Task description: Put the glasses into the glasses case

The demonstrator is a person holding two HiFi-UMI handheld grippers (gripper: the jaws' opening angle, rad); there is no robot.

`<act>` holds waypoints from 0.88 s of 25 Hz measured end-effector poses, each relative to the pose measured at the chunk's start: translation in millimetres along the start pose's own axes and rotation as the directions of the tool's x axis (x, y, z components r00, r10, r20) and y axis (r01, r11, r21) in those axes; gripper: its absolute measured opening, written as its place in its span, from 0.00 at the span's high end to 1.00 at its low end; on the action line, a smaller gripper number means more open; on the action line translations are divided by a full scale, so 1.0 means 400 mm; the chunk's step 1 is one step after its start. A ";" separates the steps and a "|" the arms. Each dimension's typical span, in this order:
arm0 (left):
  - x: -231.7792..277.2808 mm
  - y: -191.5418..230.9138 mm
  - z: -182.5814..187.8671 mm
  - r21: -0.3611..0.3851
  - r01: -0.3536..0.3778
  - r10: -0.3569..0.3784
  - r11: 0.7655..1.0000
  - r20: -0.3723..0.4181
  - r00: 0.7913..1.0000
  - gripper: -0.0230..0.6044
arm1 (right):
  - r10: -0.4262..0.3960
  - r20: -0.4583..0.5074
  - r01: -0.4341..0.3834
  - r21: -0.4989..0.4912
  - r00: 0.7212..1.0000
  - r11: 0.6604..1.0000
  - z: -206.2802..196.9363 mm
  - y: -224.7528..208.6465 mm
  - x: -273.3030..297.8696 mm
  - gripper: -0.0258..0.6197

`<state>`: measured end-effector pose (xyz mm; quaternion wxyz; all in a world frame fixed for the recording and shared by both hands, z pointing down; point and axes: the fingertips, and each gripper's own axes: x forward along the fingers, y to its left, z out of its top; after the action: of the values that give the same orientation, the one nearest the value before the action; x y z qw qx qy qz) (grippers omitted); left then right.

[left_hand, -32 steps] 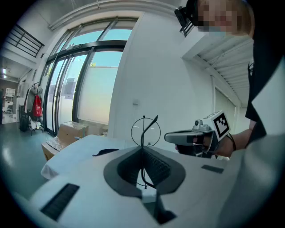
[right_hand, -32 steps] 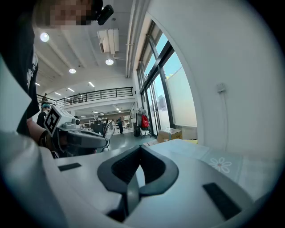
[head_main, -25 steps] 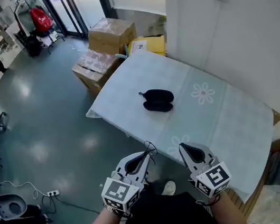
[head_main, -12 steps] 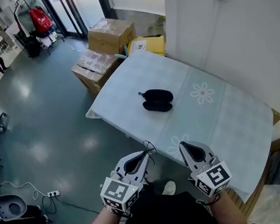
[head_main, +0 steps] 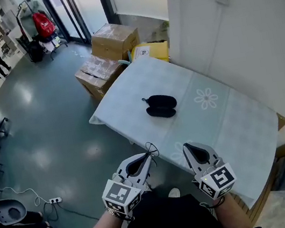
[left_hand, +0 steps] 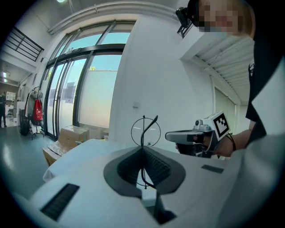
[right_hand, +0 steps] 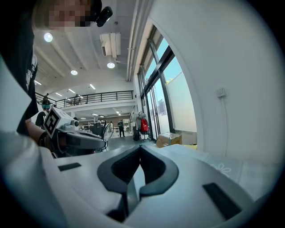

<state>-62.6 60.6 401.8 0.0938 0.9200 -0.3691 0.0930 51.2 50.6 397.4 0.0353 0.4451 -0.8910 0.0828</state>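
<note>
Little has changed in the last second. The glasses (left_hand: 145, 132) are kept pinched in the left gripper (head_main: 149, 159). The right gripper (head_main: 186, 150) is held shut on nothing. The case (head_main: 160, 106) is left well ahead on the table (head_main: 231, 122), so the approach is judged not yet begun.

The table (head_main: 231, 122) wears a pale blue-grey cloth printed with white daisies (head_main: 206, 98). The glasses case (head_main: 160, 105) on it is plain black. Past the table's far corner, the cardboard boxes (head_main: 113, 38) are brown and the parcel (head_main: 152, 50) is yellow. The floor (head_main: 50, 116) beside the table is glossy grey-green. On the table's near side, the left gripper (head_main: 149, 157) and right gripper (head_main: 187, 149) are light grey with black-and-white square markers. The glasses (left_hand: 145, 131) are thin black wire.
</note>
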 end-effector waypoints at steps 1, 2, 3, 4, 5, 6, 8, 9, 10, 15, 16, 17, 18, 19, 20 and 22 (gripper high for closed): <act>-0.002 0.000 0.004 0.004 -0.001 0.001 1.000 0.000 1.000 0.92 | 0.000 0.003 0.000 -0.002 1.000 1.000 0.004 0.000 0.000 0.92; -0.005 -0.001 0.006 0.010 0.000 0.000 1.000 -0.001 1.000 0.92 | -0.001 0.005 0.001 -0.003 1.000 1.000 0.007 0.001 -0.001 0.92; -0.007 -0.001 0.008 0.018 0.001 -0.001 1.000 -0.002 1.000 0.92 | -0.002 0.007 0.002 -0.003 1.000 1.000 0.011 0.001 -0.002 0.92; -0.008 -0.001 0.011 0.022 0.001 -0.001 1.000 -0.002 1.000 0.92 | -0.003 0.010 0.003 -0.005 1.000 1.000 0.015 -0.001 -0.002 0.92; -0.007 0.001 0.014 0.023 -0.002 0.002 1.000 -0.001 1.000 0.92 | -0.004 0.012 0.004 -0.007 1.000 1.000 0.020 -0.004 -0.002 0.92; -0.004 0.004 0.018 0.020 -0.007 0.007 1.000 0.000 1.000 0.92 | -0.005 0.015 0.005 -0.010 1.000 1.000 0.024 -0.008 -0.002 0.92; 0.002 0.009 0.026 0.013 -0.018 0.018 1.000 0.004 1.000 0.92 | -0.007 0.019 0.007 -0.012 1.000 1.000 0.030 -0.016 -0.003 0.92; 0.004 0.010 0.028 0.014 -0.019 0.019 1.000 0.006 1.000 0.92 | -0.008 0.021 0.008 -0.012 1.000 1.000 0.031 -0.020 -0.003 0.92; 0.006 0.011 0.029 0.016 -0.021 0.021 1.000 0.008 1.000 0.92 | -0.008 0.023 0.008 -0.012 1.000 1.000 0.031 -0.023 -0.003 0.92; 0.008 0.027 0.035 0.035 -0.028 0.028 0.999 0.008 1.000 0.92 | 0.000 0.025 0.000 -0.010 1.000 1.000 0.035 -0.027 0.010 0.92; 0.008 0.031 0.037 0.038 -0.029 0.029 0.999 0.009 1.000 0.92 | 0.002 0.026 -0.001 -0.012 1.000 1.000 0.036 -0.027 0.014 0.92; 0.009 0.035 0.037 0.038 -0.030 0.030 0.999 0.009 1.000 0.92 | 0.003 0.026 -0.002 -0.013 1.000 1.000 0.035 -0.027 0.018 0.92; 0.011 0.041 0.037 0.037 -0.031 0.031 0.999 0.008 0.999 0.92 | 0.003 0.027 -0.002 -0.014 1.000 1.000 0.034 -0.028 0.023 0.92; 0.014 0.049 0.035 0.032 -0.034 0.034 0.999 0.007 0.999 0.92 | 0.002 0.027 -0.001 -0.015 1.000 1.000 0.033 -0.030 0.029 0.92; 0.018 0.058 0.034 0.026 -0.037 0.037 0.999 0.006 0.999 0.92 | 0.000 0.027 0.000 -0.015 1.000 1.000 0.032 -0.032 0.035 0.92; 0.027 0.075 0.033 0.021 -0.033 0.033 0.999 0.004 0.999 0.92 | -0.010 0.026 0.010 -0.012 1.000 1.000 0.034 -0.038 0.047 0.92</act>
<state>-74.5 28.8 394.9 0.0820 0.9148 -0.3836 0.0968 52.1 24.3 388.5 0.0267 0.4502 -0.8897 0.0714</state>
